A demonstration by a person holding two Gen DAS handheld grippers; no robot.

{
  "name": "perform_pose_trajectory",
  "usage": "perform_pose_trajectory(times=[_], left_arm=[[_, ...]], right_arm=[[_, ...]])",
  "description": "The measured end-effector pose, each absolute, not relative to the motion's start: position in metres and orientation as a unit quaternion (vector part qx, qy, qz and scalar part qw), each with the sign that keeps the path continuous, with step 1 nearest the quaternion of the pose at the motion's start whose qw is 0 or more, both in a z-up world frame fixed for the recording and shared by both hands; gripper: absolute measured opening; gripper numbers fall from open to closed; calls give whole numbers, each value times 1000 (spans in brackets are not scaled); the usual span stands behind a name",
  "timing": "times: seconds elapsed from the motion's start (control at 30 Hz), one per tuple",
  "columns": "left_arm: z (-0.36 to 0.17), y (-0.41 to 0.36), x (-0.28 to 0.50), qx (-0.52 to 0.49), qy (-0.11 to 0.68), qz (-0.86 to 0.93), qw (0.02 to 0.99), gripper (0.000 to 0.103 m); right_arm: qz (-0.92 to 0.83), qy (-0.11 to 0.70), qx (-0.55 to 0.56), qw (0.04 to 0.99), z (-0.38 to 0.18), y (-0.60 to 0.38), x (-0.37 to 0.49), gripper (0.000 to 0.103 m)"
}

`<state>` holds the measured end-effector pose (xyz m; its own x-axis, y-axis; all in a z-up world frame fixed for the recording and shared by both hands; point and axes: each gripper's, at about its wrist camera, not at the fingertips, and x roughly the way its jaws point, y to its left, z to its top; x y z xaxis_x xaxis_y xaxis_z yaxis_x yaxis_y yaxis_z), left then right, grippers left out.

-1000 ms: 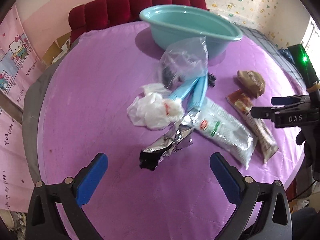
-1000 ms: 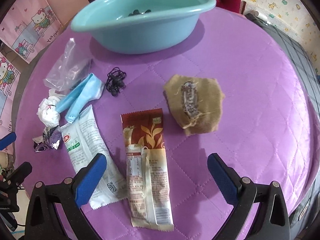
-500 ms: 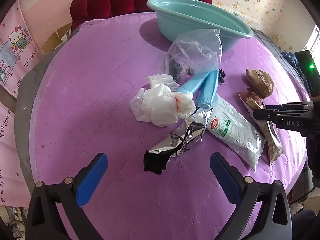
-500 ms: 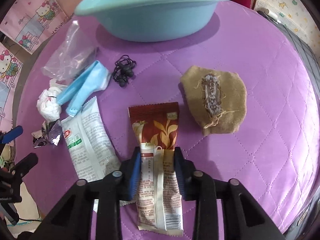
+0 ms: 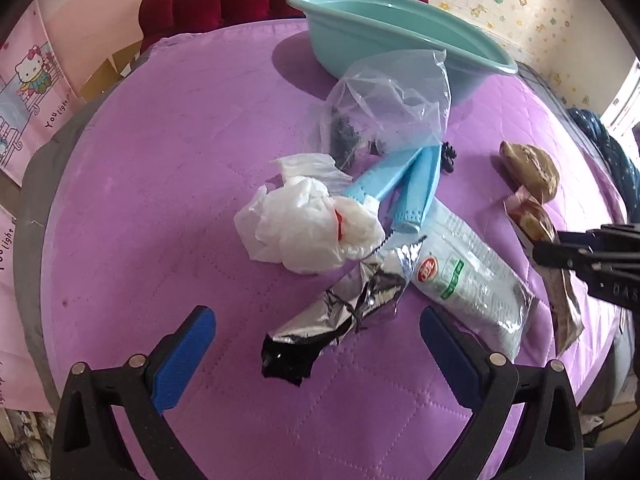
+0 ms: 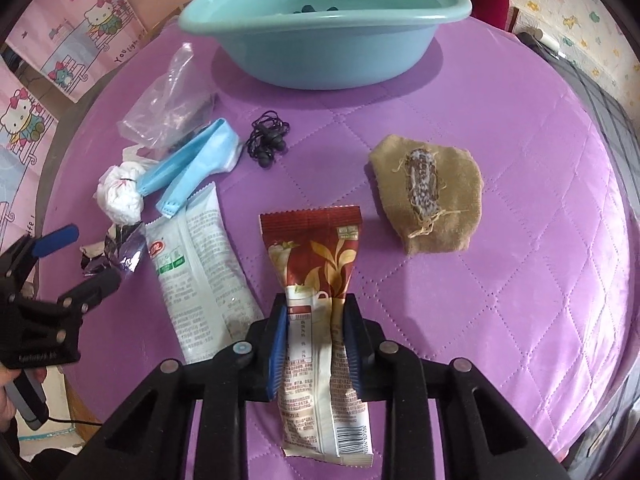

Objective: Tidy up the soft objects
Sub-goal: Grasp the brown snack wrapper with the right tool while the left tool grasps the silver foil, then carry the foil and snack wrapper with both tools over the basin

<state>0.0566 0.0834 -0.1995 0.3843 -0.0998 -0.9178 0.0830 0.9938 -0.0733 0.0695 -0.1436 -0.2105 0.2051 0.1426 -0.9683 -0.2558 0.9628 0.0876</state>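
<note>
Now the right gripper, wide a second ago, has just closed its blue pads on the long red-and-cream snack packet at six o'clock from the teal plastic basin, probably ready to lift, while the left gripper hangs open over the crumpled silver foil wrapper.

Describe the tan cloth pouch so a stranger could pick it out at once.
Start at the teal basin at the far edge of the purple quilted table. Nearer the camera and to the right lies the tan cloth pouch, alone. Unlike the glossy wrappers to its left, it is matte fabric with a patterned strip and frayed threads.
</note>
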Motion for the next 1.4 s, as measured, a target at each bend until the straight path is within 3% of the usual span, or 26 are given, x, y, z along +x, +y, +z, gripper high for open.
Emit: perform_pose_trajectory(times=[0.13,0.23,0.27,0.33,0.43,0.5,0.6,1.4], left_arm=[[-200,83,63,-16,555,-54,830,102],[-204,82,66,-23,558,-49,828,86],[-206,80,66,-20,560,-45,827,75],[-208,76,65,-19,562,-43,826,71],[-206,74,60,-22,563,-47,825,59],[-203,75,58,-37,561,-50,825,46],[-198,72,56,-38,559,-51,827,38],[-137,23,26,-37,550,-66,832,35]], right_arm=[[130,616,-50,775,-207,-148,69,27],[131,615,-52,776,-207,-149,66,27],[132,616,-51,775,-206,-151,65,27],[135,617,-51,773,-206,-152,65,27],[139,618,-51,772,-204,-155,64,27],[143,618,-47,771,-203,-158,63,27],[147,619,-50,770,-200,-160,63,27],[177,620,-57,762,-158,-174,58,27]])
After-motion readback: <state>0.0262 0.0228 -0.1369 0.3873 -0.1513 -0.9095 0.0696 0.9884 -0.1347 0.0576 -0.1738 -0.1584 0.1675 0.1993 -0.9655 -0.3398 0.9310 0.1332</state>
